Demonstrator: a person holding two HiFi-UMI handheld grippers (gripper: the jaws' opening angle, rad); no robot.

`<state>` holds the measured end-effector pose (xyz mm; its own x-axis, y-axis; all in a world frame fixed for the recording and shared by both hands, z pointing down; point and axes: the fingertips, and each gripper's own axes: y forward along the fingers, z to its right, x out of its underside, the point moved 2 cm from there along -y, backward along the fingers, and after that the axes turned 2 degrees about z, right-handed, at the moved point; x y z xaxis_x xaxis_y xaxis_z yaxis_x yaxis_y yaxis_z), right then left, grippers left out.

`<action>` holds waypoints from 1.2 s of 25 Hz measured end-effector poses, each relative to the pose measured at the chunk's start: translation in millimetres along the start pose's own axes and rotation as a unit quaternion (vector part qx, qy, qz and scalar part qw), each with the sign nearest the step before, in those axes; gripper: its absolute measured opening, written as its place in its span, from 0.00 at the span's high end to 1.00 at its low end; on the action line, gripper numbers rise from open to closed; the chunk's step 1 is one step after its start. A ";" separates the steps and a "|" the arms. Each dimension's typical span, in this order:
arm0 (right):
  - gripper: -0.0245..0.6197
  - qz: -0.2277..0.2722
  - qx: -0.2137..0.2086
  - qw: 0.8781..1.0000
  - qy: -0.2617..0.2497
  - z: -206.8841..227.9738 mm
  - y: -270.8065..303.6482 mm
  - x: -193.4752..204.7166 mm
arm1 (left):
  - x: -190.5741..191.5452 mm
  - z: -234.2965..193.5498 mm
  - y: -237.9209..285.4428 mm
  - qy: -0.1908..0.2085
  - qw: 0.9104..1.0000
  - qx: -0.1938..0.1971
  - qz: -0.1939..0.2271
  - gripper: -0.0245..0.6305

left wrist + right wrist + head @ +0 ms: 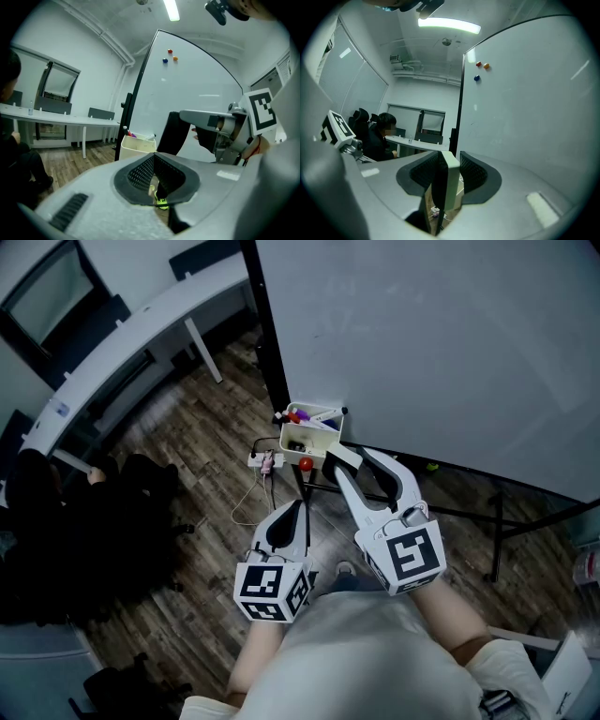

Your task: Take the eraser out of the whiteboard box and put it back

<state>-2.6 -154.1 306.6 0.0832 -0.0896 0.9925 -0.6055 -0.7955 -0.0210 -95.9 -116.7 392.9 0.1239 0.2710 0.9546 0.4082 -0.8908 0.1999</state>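
Note:
A cream whiteboard box point(315, 430) with several markers in it hangs at the foot of the whiteboard point(431, 343). My right gripper point(350, 462) is shut on the eraser point(343, 457) just right of and below the box. In the right gripper view the eraser point(446, 183) stands upright between the pads, dark felt on the left, pale body on the right. The left gripper view shows the eraser point(172, 133) as a dark slab beside the box point(138, 146). My left gripper point(297, 510) hangs lower and to the left, shut with nothing in it.
A red magnet point(306, 464) sits under the box, and a power strip point(265, 461) with cables lies on the wood floor. The whiteboard's black stand legs point(469, 517) spread to the right. A person point(66, 521) sits at the curved white desk point(122, 334) on the left.

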 end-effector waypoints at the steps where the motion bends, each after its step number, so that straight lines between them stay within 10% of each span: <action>1: 0.72 0.000 0.000 1.000 0.000 0.2 0.1 0.4 | 0.2 0.0 0.3 0.000 1.000 0.000 0.000 0.96; 30: 0.73 0.003 -0.025 1.000 -0.001 8.2 40.4 2.2 | -2.8 -25.7 20.9 -0.005 1.000 -0.022 -0.002 0.96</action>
<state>-20.3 -191.3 307.0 0.0811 -0.0954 0.9921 -0.6443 -0.7645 -0.0209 -111.0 -145.5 400.1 0.1320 0.2774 0.9516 0.3691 -0.9048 0.2126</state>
